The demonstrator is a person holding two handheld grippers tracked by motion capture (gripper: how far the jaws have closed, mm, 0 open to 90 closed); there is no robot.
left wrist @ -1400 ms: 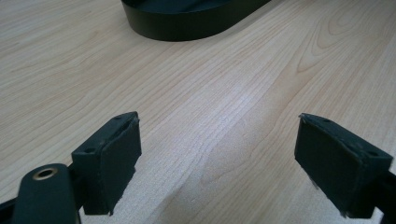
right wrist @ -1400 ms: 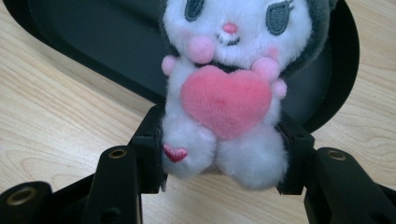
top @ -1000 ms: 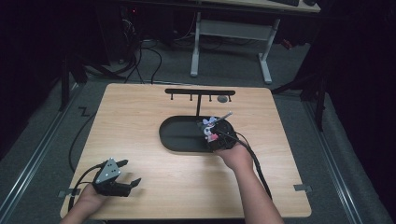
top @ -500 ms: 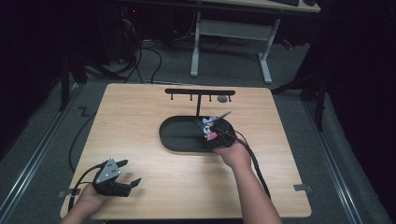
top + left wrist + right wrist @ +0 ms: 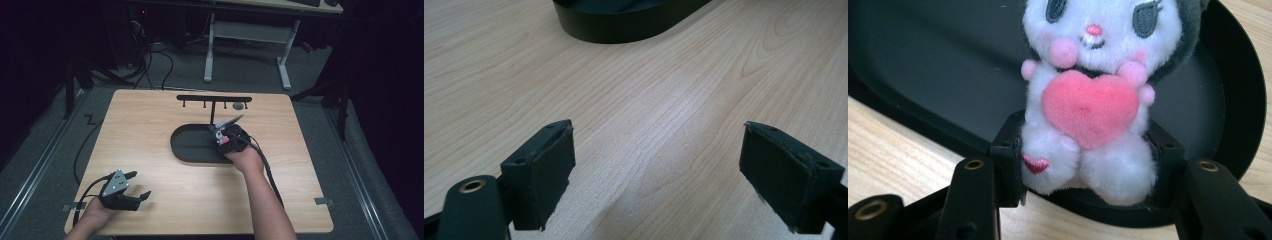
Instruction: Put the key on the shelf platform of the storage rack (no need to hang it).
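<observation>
A small white plush toy (image 5: 1088, 100) with a grey hood and a pink heart on its chest sits between the black jaws of my right gripper (image 5: 1083, 160), which is shut on its lower body. It hangs over the right end of the black oval tray (image 5: 923, 65). In the high view the right gripper (image 5: 226, 136) is at the tray's (image 5: 192, 145) right end. My left gripper (image 5: 137, 186) rests near the table's front left corner, open, nothing between its fingers (image 5: 541, 172).
A black rack with small hooks (image 5: 212, 101) stands at the back of the wooden table (image 5: 150, 120). The tray's dark side wall (image 5: 624, 25) lies ahead of the left gripper. Cables trail from both grippers. A white desk frame (image 5: 245, 35) stands beyond the table.
</observation>
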